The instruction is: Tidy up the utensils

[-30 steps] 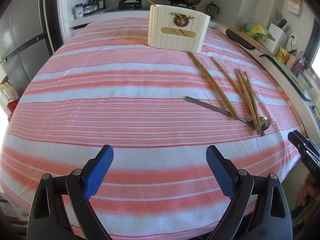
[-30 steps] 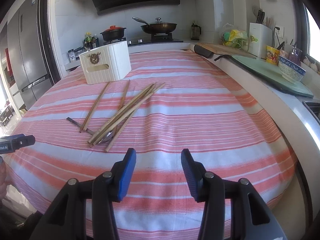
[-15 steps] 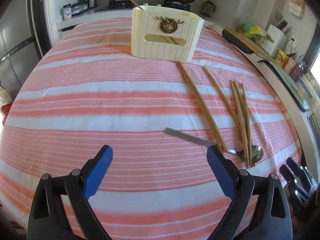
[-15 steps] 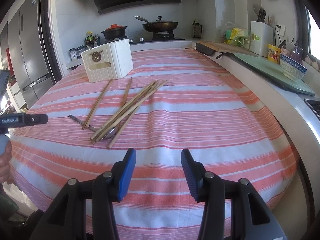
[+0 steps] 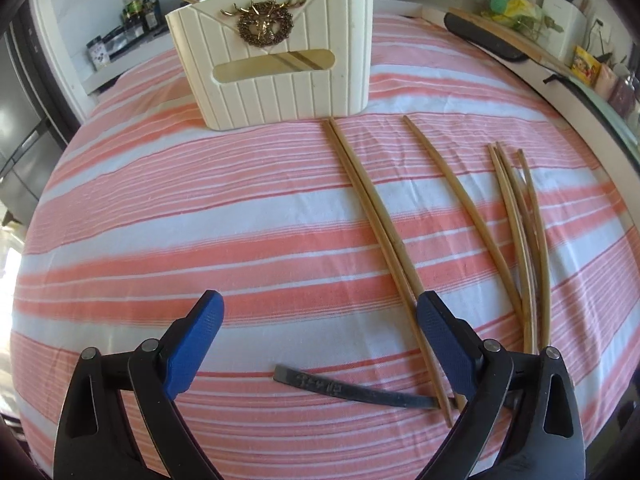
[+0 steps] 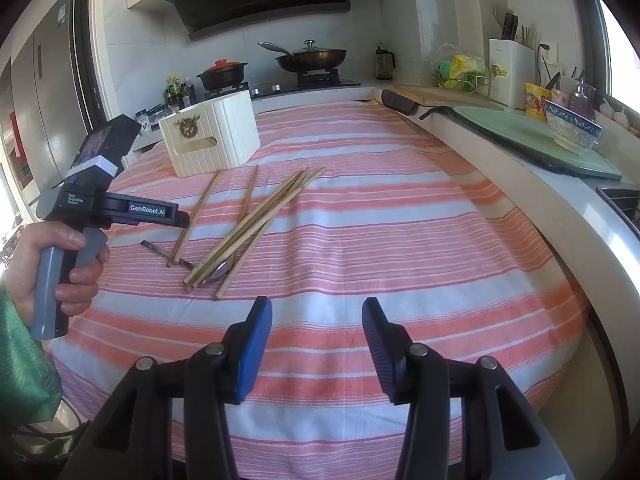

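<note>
Several wooden chopsticks (image 5: 376, 224) lie spread on the striped tablecloth (image 5: 200, 216), also in the right wrist view (image 6: 256, 224). A metal spoon's flat handle (image 5: 352, 390) lies across their near ends; its bowl (image 6: 218, 271) shows under the chopsticks. A cream utensil holder (image 5: 276, 64) with a brass deer emblem stands at the far side, one chopstick inside; it also shows in the right wrist view (image 6: 210, 140). My left gripper (image 5: 320, 340) is open, low over the spoon handle. My right gripper (image 6: 316, 344) is open and empty near the table's front edge.
A counter runs along the right with a cutting board (image 6: 440, 94), a green tray (image 6: 532, 132), a patterned bowl (image 6: 572, 130) and a knife block (image 6: 510, 72). A stove with a pan (image 6: 312, 56) and a pot (image 6: 222, 74) stands behind. A fridge (image 6: 44, 92) is at left.
My left gripper has moved forward and down toward the spoon handle and the near chopstick ends. My right gripper has barely moved. Both stay open.
</note>
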### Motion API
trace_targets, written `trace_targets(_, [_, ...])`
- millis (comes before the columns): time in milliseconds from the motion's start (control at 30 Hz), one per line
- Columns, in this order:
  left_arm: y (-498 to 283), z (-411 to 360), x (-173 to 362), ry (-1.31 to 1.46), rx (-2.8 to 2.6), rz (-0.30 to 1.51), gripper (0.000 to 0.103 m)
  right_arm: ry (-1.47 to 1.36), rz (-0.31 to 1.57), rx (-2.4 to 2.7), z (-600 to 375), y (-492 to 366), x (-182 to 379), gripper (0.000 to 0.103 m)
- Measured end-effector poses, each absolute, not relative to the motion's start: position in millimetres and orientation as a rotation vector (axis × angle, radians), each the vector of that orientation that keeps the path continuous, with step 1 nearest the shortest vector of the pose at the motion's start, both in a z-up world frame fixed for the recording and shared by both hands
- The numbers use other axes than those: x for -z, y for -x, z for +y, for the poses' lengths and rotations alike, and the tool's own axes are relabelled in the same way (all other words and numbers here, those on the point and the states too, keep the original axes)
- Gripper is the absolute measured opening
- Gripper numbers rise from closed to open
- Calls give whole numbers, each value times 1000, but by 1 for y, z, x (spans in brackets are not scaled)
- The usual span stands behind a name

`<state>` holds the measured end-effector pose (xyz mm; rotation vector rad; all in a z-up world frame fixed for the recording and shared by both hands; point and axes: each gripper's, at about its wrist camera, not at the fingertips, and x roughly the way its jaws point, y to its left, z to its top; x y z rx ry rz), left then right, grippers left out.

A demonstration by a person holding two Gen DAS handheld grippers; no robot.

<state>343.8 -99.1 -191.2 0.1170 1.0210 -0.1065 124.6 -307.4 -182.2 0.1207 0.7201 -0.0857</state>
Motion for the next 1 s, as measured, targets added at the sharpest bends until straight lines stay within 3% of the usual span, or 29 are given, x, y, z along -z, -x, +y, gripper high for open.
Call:
trace_targets(700, [-383,-88,203,-56,59,1086,99,-109,728,77,-298,-127,182,48])
trace_targets(800, [-377,-81,198,-52,73,1075,80,-109,730,68,-297,-129,180,48])
trace_targets(867, [-377,-71,195,-44,81,1067,54,-105,724,37,-293,-132,176,48])
trace_targets(900, [-375,-66,194,-39,90,1062,46,-104,726,7,-290,-136,175,48])
trace_targets(967, [-373,-57,192,-19,121,1055,20,-125,734,-58,-285,-144,174,48])
trace_targets(1000, [-370,-52,192,-15,128,1052,12,-139,739,-78,-283,-148,174,48])
